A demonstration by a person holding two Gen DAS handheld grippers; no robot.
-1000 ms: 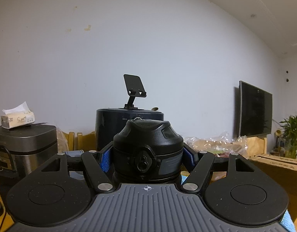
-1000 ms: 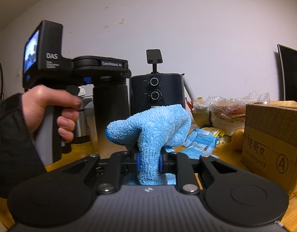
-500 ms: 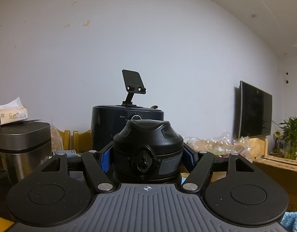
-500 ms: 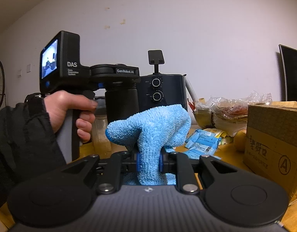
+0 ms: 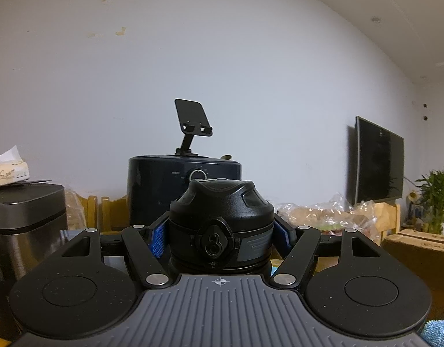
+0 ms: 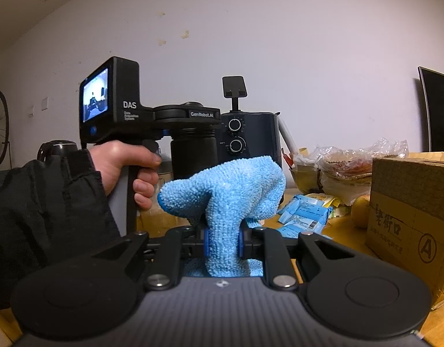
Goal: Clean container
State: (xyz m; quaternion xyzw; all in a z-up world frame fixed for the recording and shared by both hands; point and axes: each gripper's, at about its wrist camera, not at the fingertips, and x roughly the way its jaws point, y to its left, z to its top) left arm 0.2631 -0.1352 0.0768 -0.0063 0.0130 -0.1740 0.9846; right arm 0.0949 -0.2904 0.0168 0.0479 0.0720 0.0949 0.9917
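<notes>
A smooth, domed black bottle (image 5: 220, 225) is clamped by the left tool (image 5: 220, 238); a nubby blue cloth (image 6: 223, 202) is pinched by the right tool (image 6: 223, 244).

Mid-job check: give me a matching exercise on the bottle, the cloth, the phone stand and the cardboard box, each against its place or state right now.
Things:
1. black bottle
2. blue cloth
3. phone stand
4. cardboard box

Places or states:
A. standing on top of the dark air fryer
B. pinched in the right claw
C. on the wooden table at the right edge of the right wrist view
D. clamped at the lid in the left claw

Pairs: 1-D, 2-B, 3-A, 4-C
</notes>
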